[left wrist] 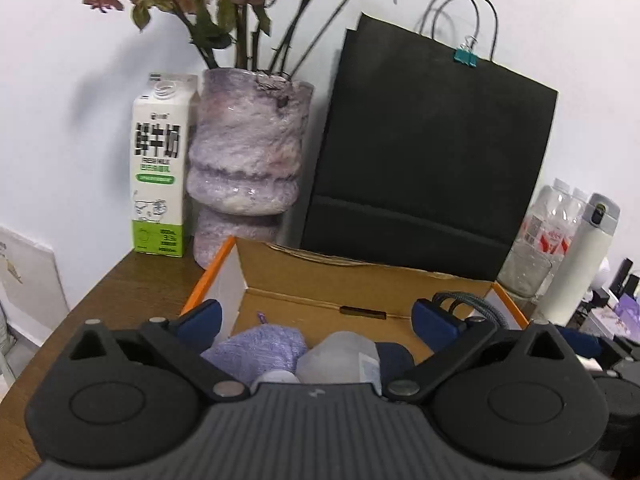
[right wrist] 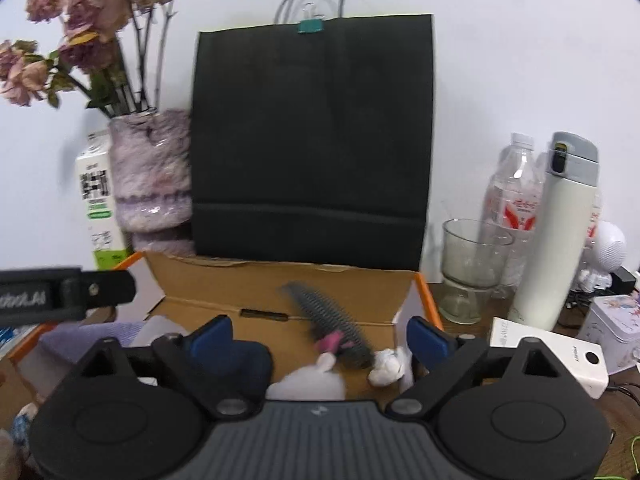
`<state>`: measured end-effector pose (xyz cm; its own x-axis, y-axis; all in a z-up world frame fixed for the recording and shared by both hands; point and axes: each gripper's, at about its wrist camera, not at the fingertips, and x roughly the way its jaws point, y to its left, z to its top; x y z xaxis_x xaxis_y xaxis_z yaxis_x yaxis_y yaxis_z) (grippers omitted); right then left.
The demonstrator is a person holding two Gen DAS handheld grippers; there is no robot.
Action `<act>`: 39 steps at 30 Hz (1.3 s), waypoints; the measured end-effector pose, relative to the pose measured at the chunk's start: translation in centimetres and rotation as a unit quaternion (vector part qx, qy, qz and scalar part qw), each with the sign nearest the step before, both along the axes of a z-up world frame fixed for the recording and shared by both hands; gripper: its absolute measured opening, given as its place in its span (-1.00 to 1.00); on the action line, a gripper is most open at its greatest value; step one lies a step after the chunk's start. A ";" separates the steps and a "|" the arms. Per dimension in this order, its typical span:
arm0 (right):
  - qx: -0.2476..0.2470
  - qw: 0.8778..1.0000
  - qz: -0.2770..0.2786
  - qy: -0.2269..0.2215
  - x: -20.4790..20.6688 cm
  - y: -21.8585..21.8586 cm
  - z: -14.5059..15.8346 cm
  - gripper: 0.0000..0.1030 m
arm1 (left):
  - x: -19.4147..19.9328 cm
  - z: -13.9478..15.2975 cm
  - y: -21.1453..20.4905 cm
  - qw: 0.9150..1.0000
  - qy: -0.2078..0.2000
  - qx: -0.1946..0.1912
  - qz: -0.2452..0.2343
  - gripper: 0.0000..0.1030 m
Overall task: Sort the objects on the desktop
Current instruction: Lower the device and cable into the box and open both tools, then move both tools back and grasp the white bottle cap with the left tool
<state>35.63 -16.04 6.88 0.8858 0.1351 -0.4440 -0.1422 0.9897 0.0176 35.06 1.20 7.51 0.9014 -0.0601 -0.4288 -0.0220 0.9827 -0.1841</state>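
- Both grippers hang over the cardboard box — this reads as the drop-off step of the sorting.
- Left gripper: fingers spread wide, nothing pinched. Below it in the box lie a purple cloth and a translucent bottle.
- Right gripper: fingers spread too, empty; a blurred grey comb sits between them in the box, untouched by the pads.
- Next, I'd judge, each hand pulls back and goes for something outside the box — perhaps the white block just beside it.
- Writing: the milk carton shows bold Chinese characters; the block's small print is too tiny to read.
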 end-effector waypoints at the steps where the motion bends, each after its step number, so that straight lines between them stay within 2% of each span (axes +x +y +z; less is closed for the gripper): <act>1: 0.003 1.000 0.002 0.003 -0.1 0.0 0.1 0.86 | -0.1 0.1 0.1 1.000 0.002 0.000 0.004 1.00; 6: 0.005 1.000 0.002 0.013 -1.0 0.1 0.4 0.91 | -1.0 0.7 0.8 1.000 0.010 -0.011 0.017 1.00; 9: 0.003 1.000 0.005 0.007 -2.3 0.0 0.7 1.00 | -2.3 1.3 1.1 1.000 0.005 -0.016 0.012 1.00; 13: -0.007 1.000 0.012 0.004 -4.7 -0.3 0.7 1.00 | -4.9 1.9 1.3 1.000 -0.007 -0.010 0.007 1.00; 16: -0.016 1.000 0.015 0.010 -6.8 -0.8 0.3 1.00 | -6.8 1.6 1.4 1.000 0.001 -0.003 0.000 1.00; 20: -0.027 0.999 0.020 0.026 -9.7 -1.3 -0.8 1.00 | -9.4 0.8 1.4 1.000 0.014 0.003 -0.004 1.00; 23: -0.043 0.998 0.027 0.037 -11.9 -1.1 -1.7 1.00 | -11.3 0.1 1.2 1.000 0.018 -0.008 -0.009 1.00; 29: -0.059 0.996 0.033 0.060 -15.3 -1.2 -3.6 1.00 | -14.8 -1.4 -0.4 0.999 0.034 0.014 -0.031 1.00; 35: -0.054 0.996 0.034 0.065 -17.5 -1.6 -4.7 0.97 | -17.3 -4.1 -1.5 0.997 0.058 0.027 -0.041 1.00; 39: -0.078 0.994 0.035 0.070 -17.9 -0.8 -5.5 0.93 | -18.6 -5.3 -2.0 0.995 0.066 0.045 -0.053 1.00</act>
<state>17.75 -16.88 1.35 0.8044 0.1148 -0.5829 -0.2186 0.9695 -0.1107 16.49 -0.79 2.21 0.8275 -0.1074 -0.5510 0.0637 0.9932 -0.0979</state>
